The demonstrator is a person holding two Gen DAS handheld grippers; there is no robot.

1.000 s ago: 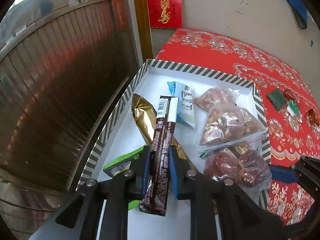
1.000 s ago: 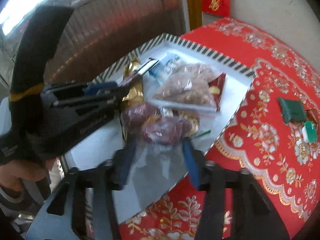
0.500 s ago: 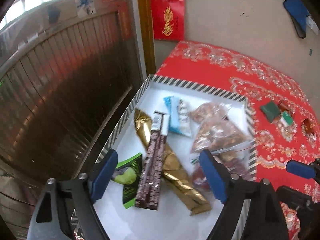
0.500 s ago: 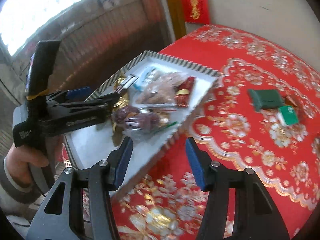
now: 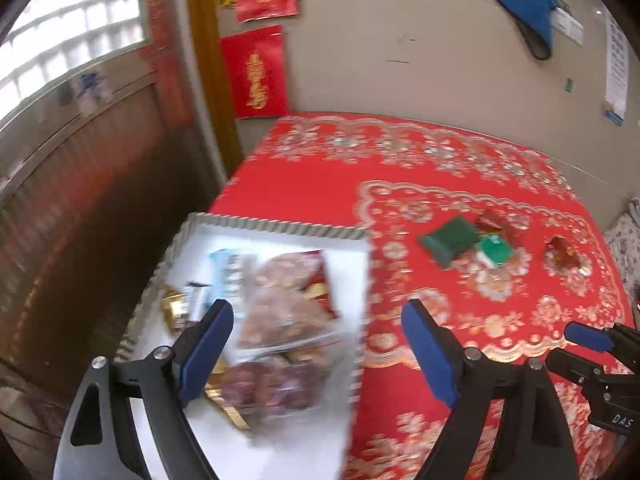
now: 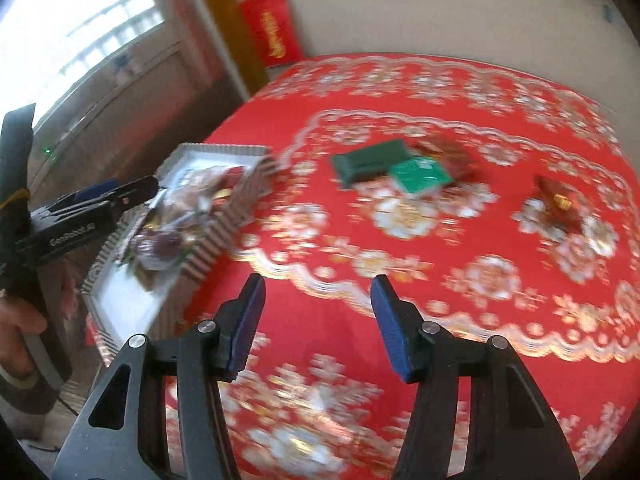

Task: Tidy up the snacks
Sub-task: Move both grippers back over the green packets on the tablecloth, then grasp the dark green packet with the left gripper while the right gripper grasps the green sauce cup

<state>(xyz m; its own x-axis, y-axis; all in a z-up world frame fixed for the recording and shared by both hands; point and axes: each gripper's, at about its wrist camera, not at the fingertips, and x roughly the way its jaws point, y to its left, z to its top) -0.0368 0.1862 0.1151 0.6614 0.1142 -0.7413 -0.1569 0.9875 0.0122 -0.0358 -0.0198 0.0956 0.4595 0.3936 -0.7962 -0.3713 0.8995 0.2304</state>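
A white tray (image 5: 280,226) with a striped rim sits at the left edge of the red table and holds a clear bag of nuts (image 5: 284,300), a gold packet (image 5: 174,308) and other snacks, all blurred. My left gripper (image 5: 318,312) hovers above the tray's right side, its jaws opening wide with nothing between them. Loose on the cloth to the right lie a dark green packet (image 6: 370,162), a light green packet (image 6: 420,174) and two red-brown wrappers (image 6: 558,200). My right gripper (image 6: 318,284) is open and empty over bare cloth, short of these packets.
The red floral tablecloth (image 6: 400,92) covers the whole table, which meets a beige wall at the back. A brown ribbed door and a window stand left of the tray (image 6: 224,232). A hand (image 6: 16,320) holds the left gripper at the far left.
The left gripper let go of the dark brown bar into the tray, opened wide, then rose and swung right. The right gripper left the bag of dates in the tray and moved right over the cloth.
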